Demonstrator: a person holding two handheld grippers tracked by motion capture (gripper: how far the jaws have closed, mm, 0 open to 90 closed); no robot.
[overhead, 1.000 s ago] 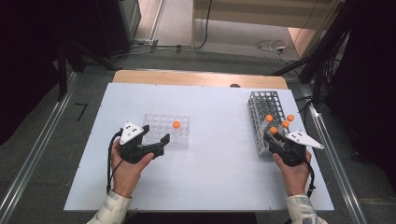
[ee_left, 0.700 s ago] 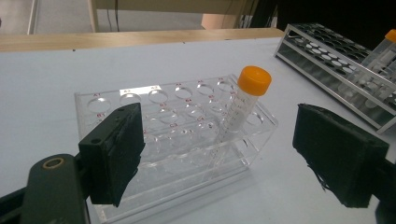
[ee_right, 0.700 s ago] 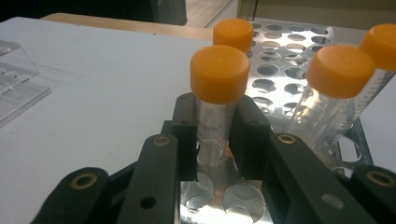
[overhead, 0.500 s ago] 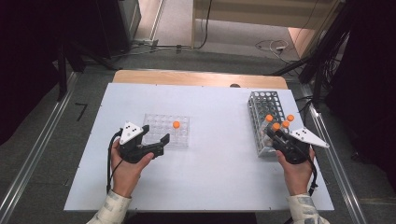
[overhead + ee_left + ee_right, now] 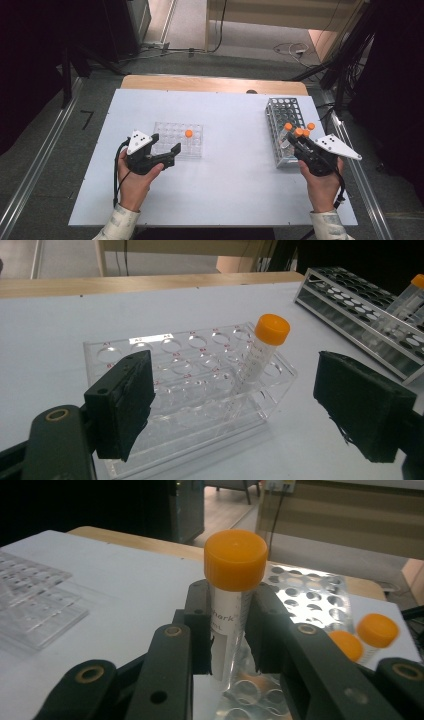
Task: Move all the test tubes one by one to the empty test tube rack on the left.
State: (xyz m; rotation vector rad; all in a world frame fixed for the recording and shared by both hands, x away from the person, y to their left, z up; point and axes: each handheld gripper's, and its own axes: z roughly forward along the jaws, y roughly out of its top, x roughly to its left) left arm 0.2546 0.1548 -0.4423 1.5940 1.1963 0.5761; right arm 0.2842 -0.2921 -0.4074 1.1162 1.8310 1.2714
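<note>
1. High view: a white table (image 5: 225,200) carries two racks well apart. Since a second ago the right gripper (image 5: 299,144) has risen over the metal wire rack (image 5: 284,117) at the table's right side, and its jaws have just been closing on a tube there.

2. Metal wire rack: a long silver grid of round holes, shiny and open-sided. Two orange-capped tubes (image 5: 370,636) stand in it, just beside the lifted one.

3. Clear plastic rack (image 5: 190,390): a see-through acrylic block with rows of round wells and small red labels. One capped tube (image 5: 260,360) stands upright in it, near its right end.

4. Left gripper (image 5: 165,152): jaws spread wide and empty, black foam-like pads (image 5: 125,405) worn at the edges, resting on the table just in front of the clear rack. It has stayed put.

5. Held tube (image 5: 230,600): clenched between the right gripper's black jaws, upright, above the metal rack. A clear cylinder with printed lettering and a smooth, round orange screw cap.

6. Judgement: the tube looks freshly pulled from the metal rack, likely bound for the clear rack.
</note>
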